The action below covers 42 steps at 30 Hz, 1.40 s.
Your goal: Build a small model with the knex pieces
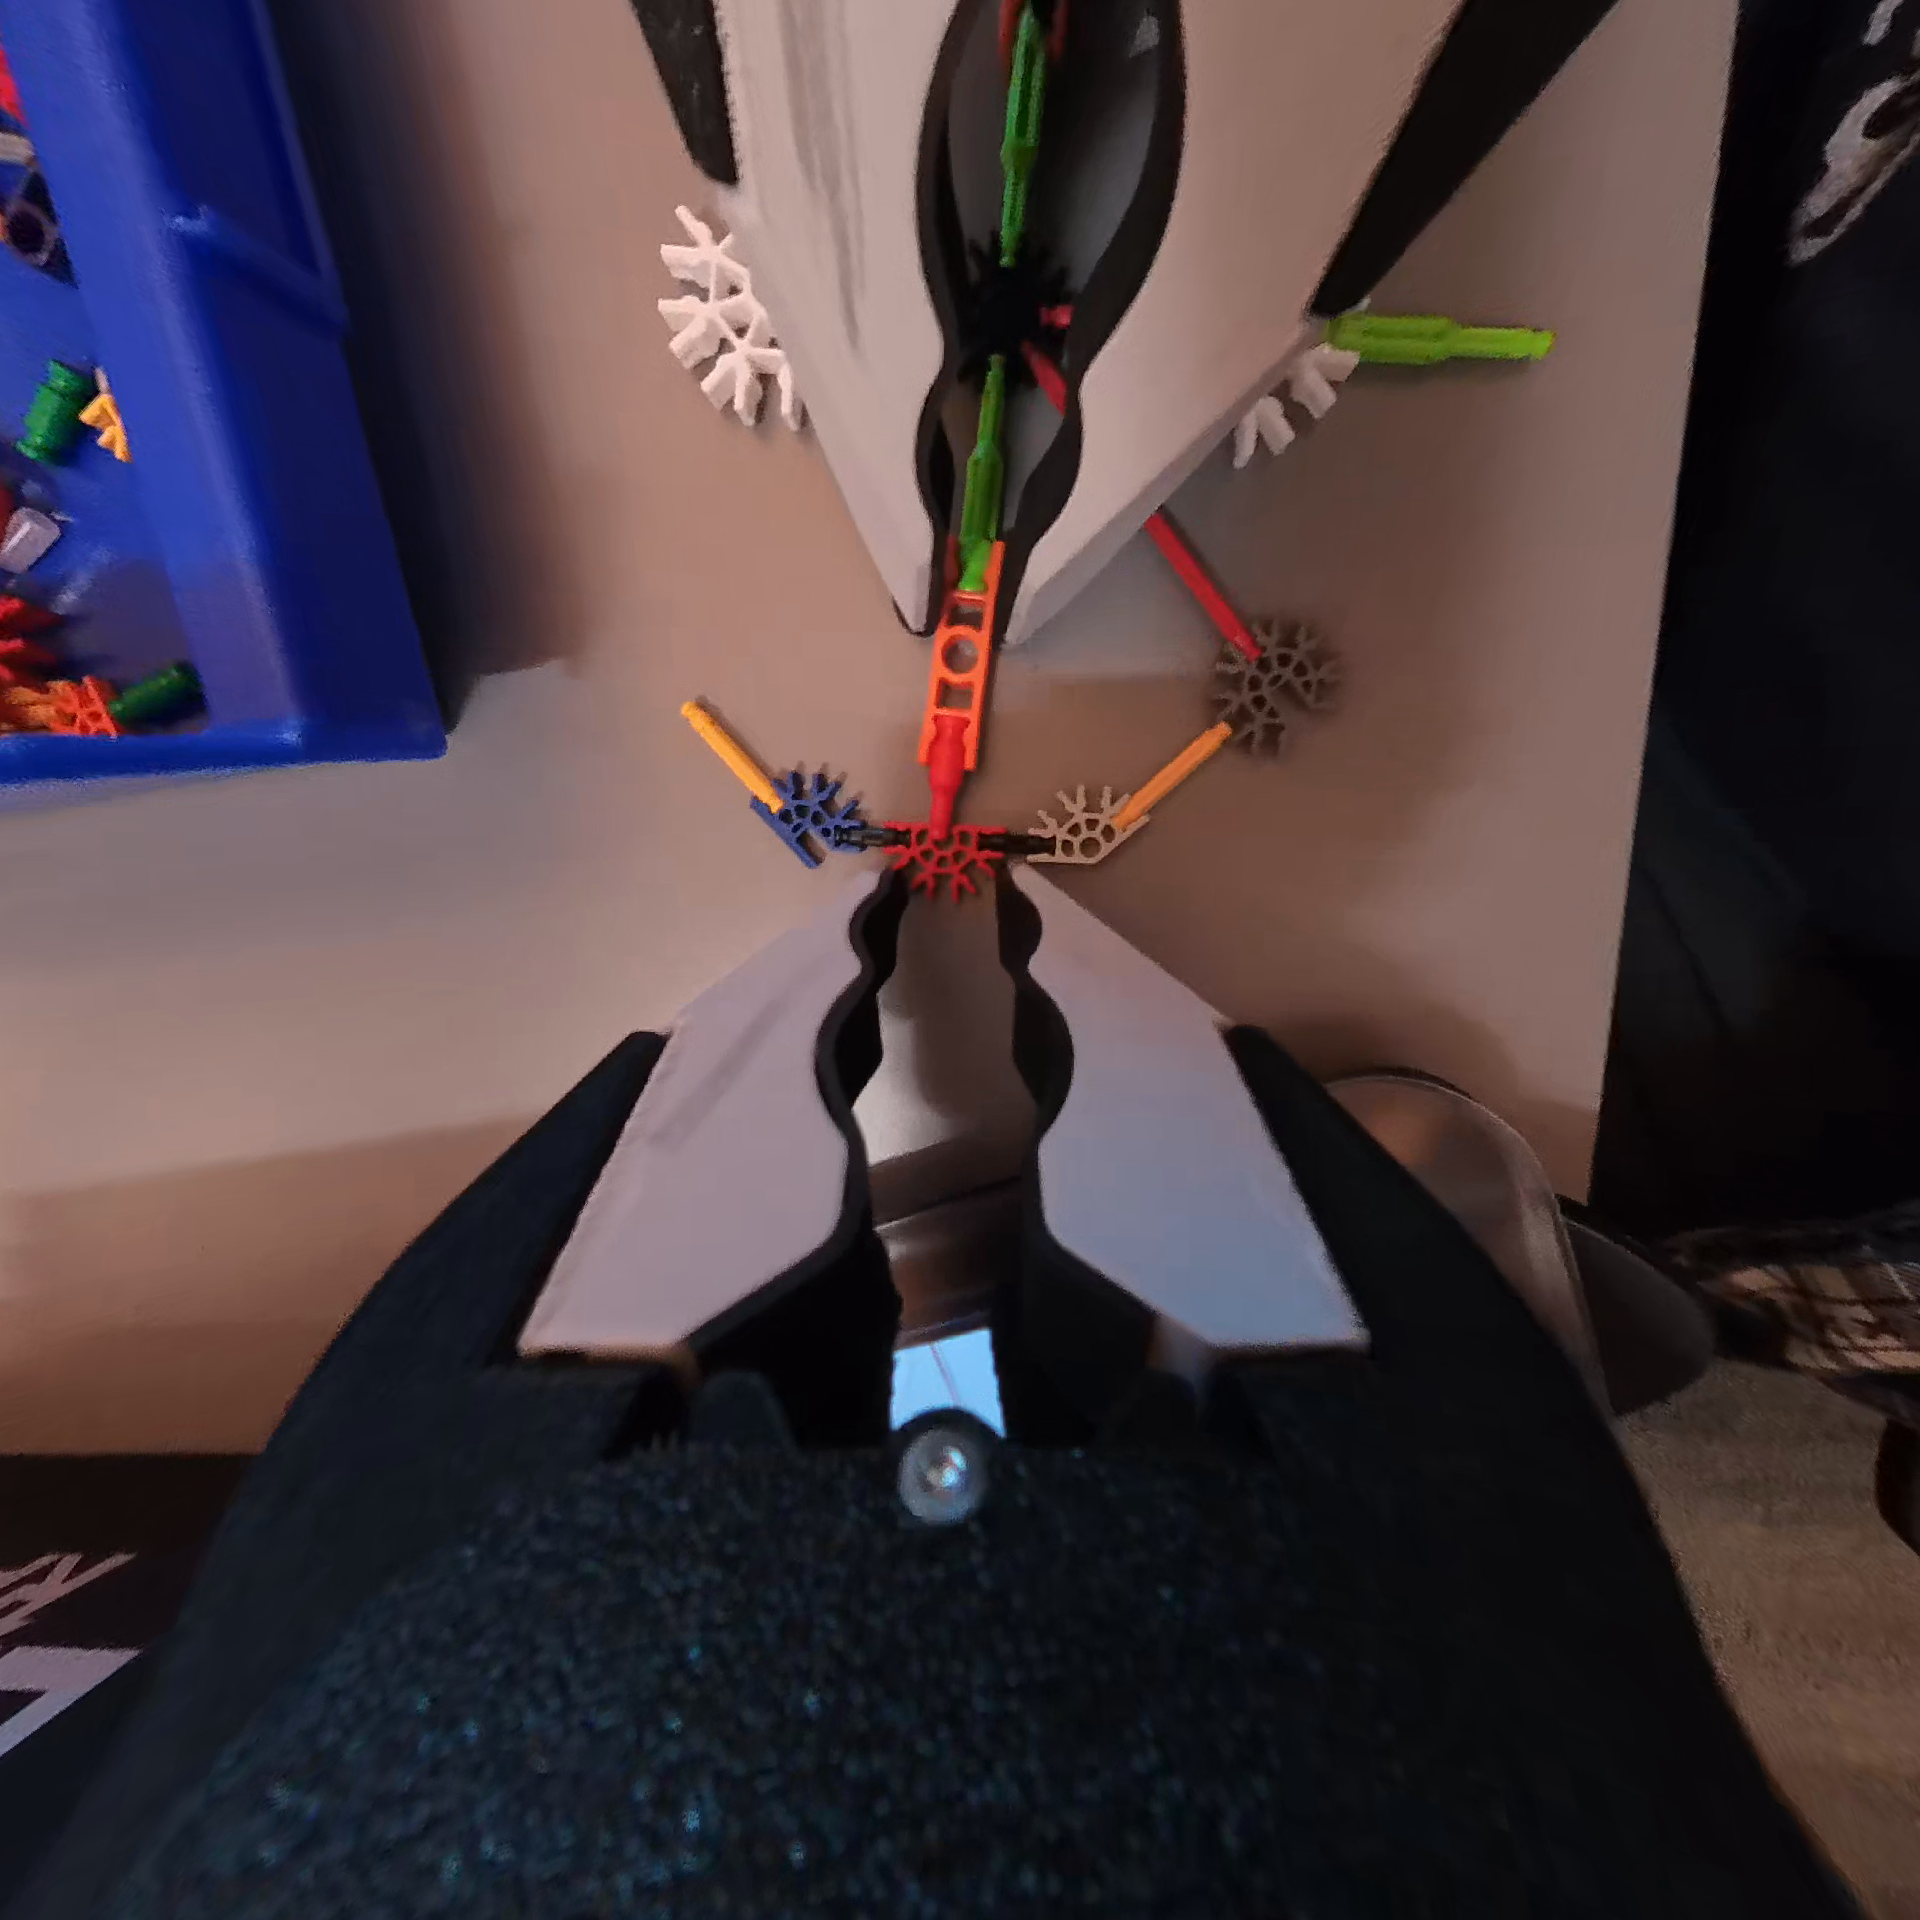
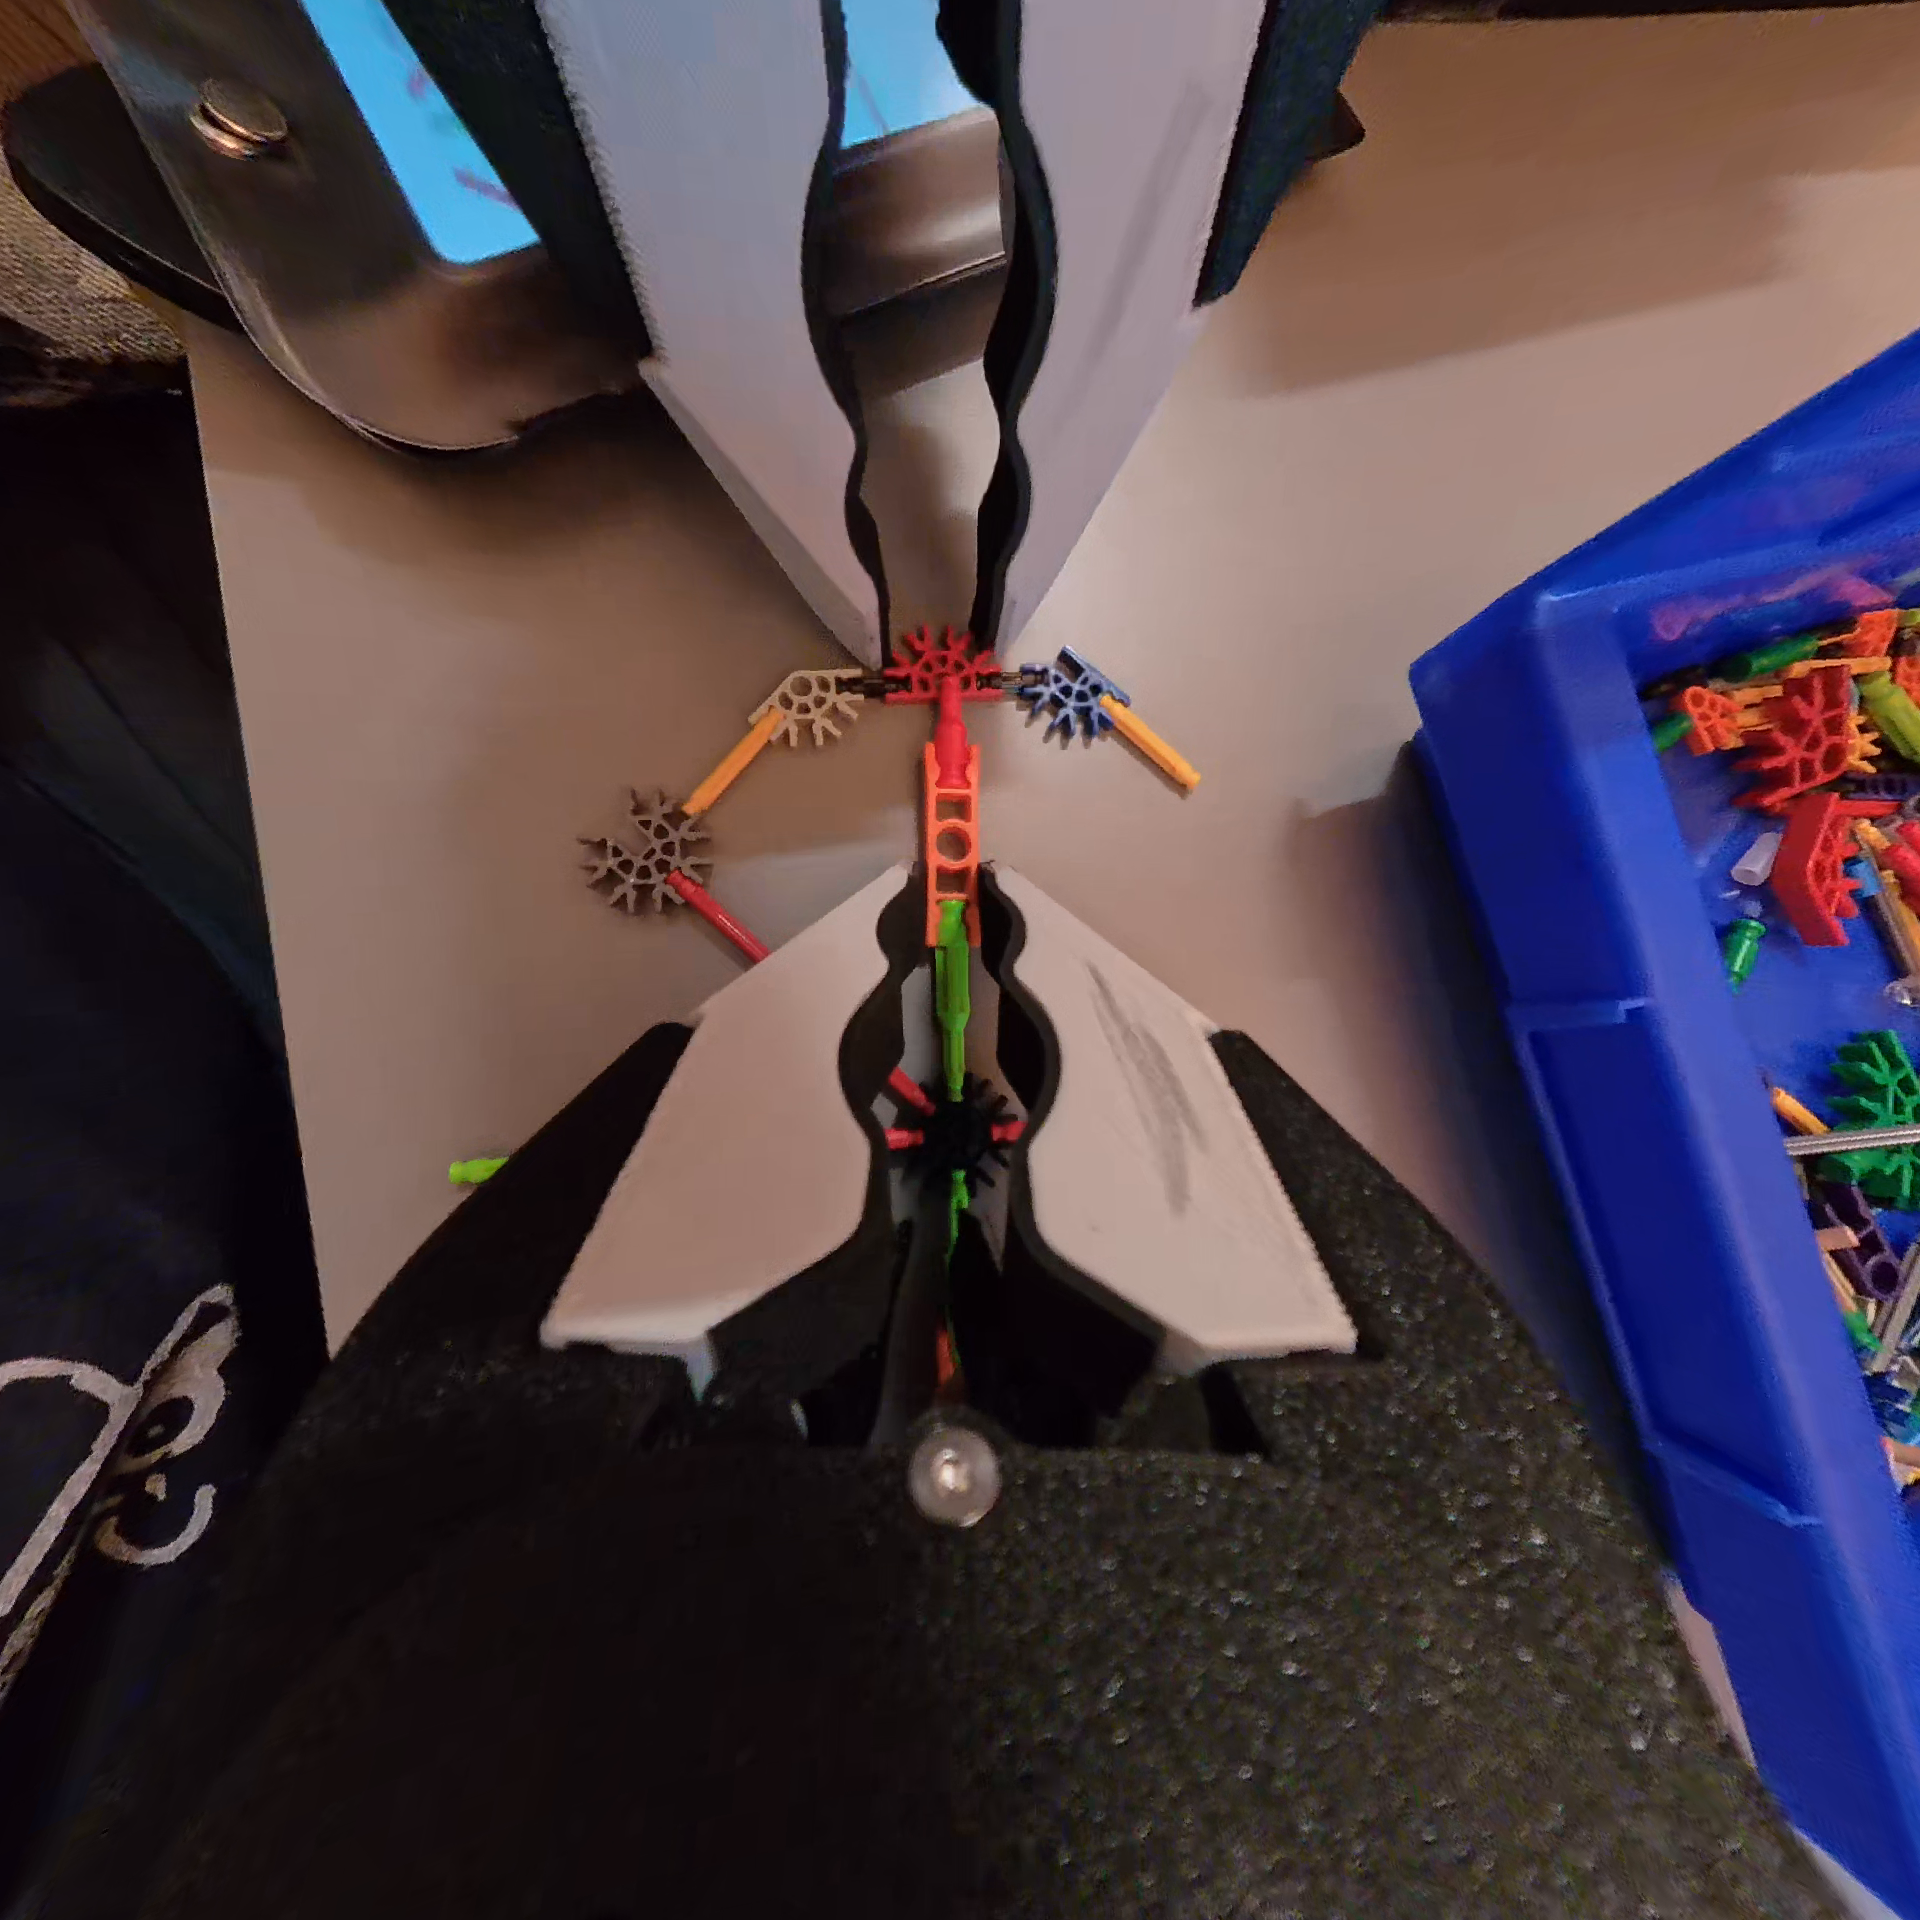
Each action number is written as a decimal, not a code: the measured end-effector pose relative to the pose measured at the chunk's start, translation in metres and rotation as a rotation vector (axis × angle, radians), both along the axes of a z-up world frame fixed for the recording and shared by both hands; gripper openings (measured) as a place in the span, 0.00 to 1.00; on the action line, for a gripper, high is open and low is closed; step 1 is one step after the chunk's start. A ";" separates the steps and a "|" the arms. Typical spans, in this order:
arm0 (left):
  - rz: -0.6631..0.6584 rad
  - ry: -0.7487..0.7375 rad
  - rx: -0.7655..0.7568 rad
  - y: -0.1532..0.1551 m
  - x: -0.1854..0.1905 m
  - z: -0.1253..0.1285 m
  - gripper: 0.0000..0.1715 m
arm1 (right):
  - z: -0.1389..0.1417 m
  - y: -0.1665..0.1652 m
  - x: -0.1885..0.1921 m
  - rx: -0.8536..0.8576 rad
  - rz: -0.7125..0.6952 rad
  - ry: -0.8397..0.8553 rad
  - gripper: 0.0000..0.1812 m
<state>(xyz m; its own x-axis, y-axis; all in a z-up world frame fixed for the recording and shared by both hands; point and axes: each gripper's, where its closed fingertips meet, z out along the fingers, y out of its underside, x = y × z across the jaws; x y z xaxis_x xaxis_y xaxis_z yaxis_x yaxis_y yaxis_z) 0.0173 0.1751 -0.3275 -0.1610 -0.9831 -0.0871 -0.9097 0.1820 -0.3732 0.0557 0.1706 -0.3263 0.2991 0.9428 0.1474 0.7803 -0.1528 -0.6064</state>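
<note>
Pale, matt table carries everything in view, with dark cloth at its edges. Largest on it is the blue bin, set well apart from the work to one side; it holds a loose heap of rods and connectors in red, orange, green, yellow and purple, and an inner divider splits it into compartments, though which pieces lie in which cannot be told. Next in size is the flat assembly of rods and connectors lying between the two claws. The right claw is pressed together on the green rod and the lower end of the orange connector, with a black hub enclosed farther back between its pads. The left claw stands slightly spread, its tips flanking the red connector; whether the pads actually touch it cannot be told. Blue, tan and brown connectors branch off on short black and yellow rods; white connectors sit beyond. For a clean step, keep both claws collinear with the central spine, grip the connector by its flat faces, and apply force along the rod axis only, avoiding twist.
</note>
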 end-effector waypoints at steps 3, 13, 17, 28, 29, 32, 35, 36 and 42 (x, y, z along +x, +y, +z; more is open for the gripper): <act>0.010 -0.026 -0.005 0.000 0.001 0.000 0.10 | 0.000 0.000 0.001 -0.001 0.000 -0.001 0.05; 0.012 -0.067 0.018 0.002 0.004 0.006 0.09 | 0.001 0.002 0.001 0.003 -0.003 0.001 0.05; 0.010 -0.081 0.017 0.001 0.006 0.007 0.08 | 0.001 0.001 0.001 0.002 -0.001 0.003 0.05; 0.078 -0.057 -0.005 0.005 -0.006 0.012 0.12 | 0.001 0.001 0.001 0.002 -0.001 0.013 0.05; 0.063 -0.039 -0.005 0.003 -0.006 0.007 0.14 | 0.001 0.001 0.000 0.003 0.001 0.012 0.05; 0.052 -0.045 -0.013 0.001 -0.001 0.001 0.13 | 0.001 0.001 0.000 0.006 0.003 0.009 0.05; 0.048 -0.051 -0.010 0.002 0.001 0.001 0.10 | 0.001 0.001 0.001 0.004 0.002 0.008 0.05; 0.048 -0.058 -0.014 0.001 0.002 0.001 0.09 | 0.001 0.001 0.001 0.003 0.002 0.009 0.05; 0.048 -0.076 -0.013 0.001 0.004 0.004 0.09 | 0.001 0.001 0.002 0.001 0.000 0.013 0.05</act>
<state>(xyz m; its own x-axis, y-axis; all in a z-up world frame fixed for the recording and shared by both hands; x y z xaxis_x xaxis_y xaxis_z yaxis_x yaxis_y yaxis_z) 0.0212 0.1764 -0.3236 -0.1073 -0.9906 -0.0847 -0.8862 0.1339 -0.4435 0.0575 0.1714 -0.3254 0.3009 0.9427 0.1441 0.7722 -0.1521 -0.6169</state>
